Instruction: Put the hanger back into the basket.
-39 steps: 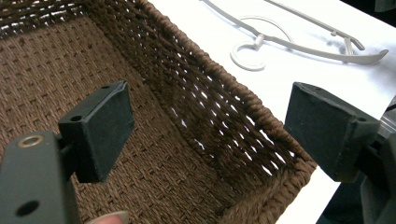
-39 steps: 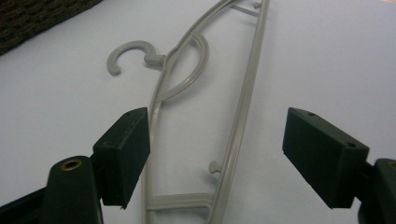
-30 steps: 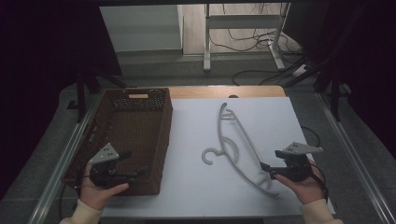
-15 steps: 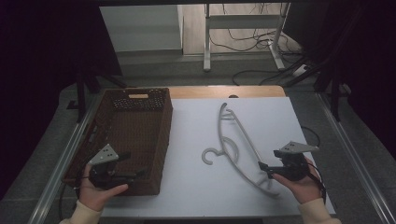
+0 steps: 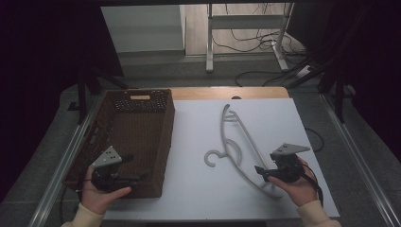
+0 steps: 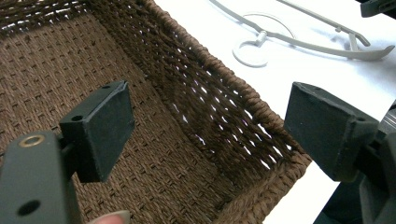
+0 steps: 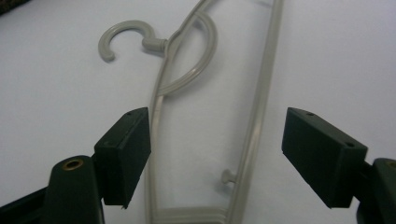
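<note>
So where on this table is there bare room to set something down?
Free white table: the strip between the wicker basket and the hanger, and the corner beyond the hanger's far end. The basket's inside looks bare too. Crowded: the near right, where the open right gripper sits over the hanger's end.

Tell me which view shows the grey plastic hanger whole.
The high view: the grey plastic hanger lies entire on the white table there. The right gripper view gives its hook and bars close up, its ends cropped; the left gripper view catches its hook and one end beyond the basket.

Cream sleeves; both grippers black, with square jaws, brass screw, grey three-cornered plates.
</note>
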Action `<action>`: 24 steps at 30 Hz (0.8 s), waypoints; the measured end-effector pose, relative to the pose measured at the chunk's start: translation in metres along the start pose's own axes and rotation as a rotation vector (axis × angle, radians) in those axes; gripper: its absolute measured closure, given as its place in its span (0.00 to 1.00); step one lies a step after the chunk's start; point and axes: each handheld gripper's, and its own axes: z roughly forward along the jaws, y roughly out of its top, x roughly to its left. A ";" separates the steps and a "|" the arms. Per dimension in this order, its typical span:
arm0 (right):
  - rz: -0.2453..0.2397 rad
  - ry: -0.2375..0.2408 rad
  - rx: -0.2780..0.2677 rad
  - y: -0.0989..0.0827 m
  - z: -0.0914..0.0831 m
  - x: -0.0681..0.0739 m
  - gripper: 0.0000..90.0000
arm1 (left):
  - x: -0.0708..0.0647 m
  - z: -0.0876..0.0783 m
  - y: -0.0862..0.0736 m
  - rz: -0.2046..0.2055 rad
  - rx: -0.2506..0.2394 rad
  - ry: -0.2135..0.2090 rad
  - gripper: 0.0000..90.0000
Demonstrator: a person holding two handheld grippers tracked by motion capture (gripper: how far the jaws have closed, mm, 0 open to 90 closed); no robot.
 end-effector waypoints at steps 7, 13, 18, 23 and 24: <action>-0.027 0.027 0.053 0.008 0.017 0.011 0.27 | 0.000 0.000 0.000 -0.001 0.001 -0.001 0.18; -0.031 0.049 0.117 0.013 0.033 0.020 0.29 | 0.000 0.001 -0.001 -0.001 0.007 -0.002 0.18; -0.043 0.045 0.163 0.015 0.046 0.025 0.31 | -0.001 0.001 0.000 0.002 0.000 0.009 0.19; -0.053 0.050 0.195 0.018 0.054 0.030 0.34 | -0.002 0.001 0.000 0.003 0.002 0.007 0.19; -0.053 0.050 0.195 0.018 0.054 0.030 0.34 | -0.002 0.001 0.000 0.003 0.002 0.007 0.19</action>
